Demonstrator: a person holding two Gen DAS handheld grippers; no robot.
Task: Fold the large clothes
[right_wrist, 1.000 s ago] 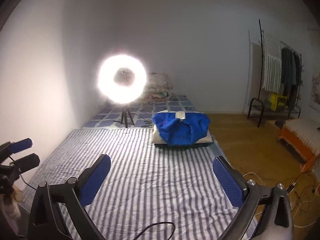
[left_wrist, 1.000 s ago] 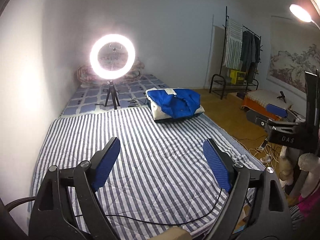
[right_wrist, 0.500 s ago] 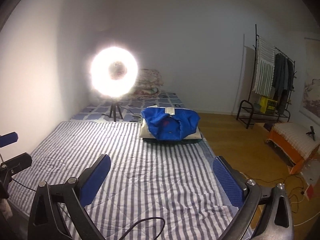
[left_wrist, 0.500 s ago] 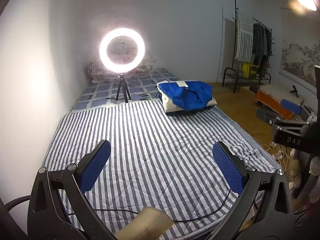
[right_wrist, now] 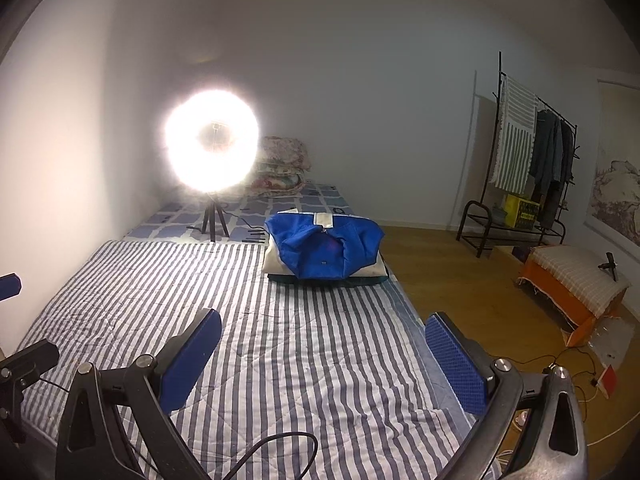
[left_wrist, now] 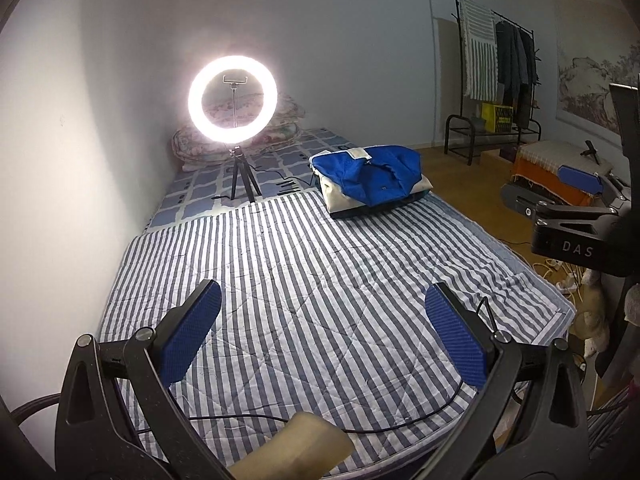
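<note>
A folded blue garment [left_wrist: 372, 176] [right_wrist: 324, 248] lies on top of a white and a dark folded piece, at the far right side of the striped bed cover [left_wrist: 312, 264] [right_wrist: 280, 340]. My left gripper [left_wrist: 322, 300] hangs open over the near part of the cover, with nothing between its blue pads [left_wrist: 192, 336]. My right gripper [right_wrist: 323, 324] is open too and holds nothing, above the cover's right half. The right gripper [left_wrist: 580, 184] also shows at the right edge of the left wrist view. A tip of the left gripper [right_wrist: 8, 286] shows at the left edge of the right wrist view.
A lit ring light [left_wrist: 232, 100] [right_wrist: 212, 148] on a tripod stands on the checked sheet beyond the cover, with rolled quilts [right_wrist: 280, 168] behind. A black cable [left_wrist: 260, 418] crosses the near edge. To the right are wood floor, a clothes rack [right_wrist: 528, 176] and an orange box [right_wrist: 572, 288].
The left gripper's jaws have spread wider, and it has sunk a little over the near edge of the bed. The right gripper has only swung slightly. The folded pile has stayed put.
</note>
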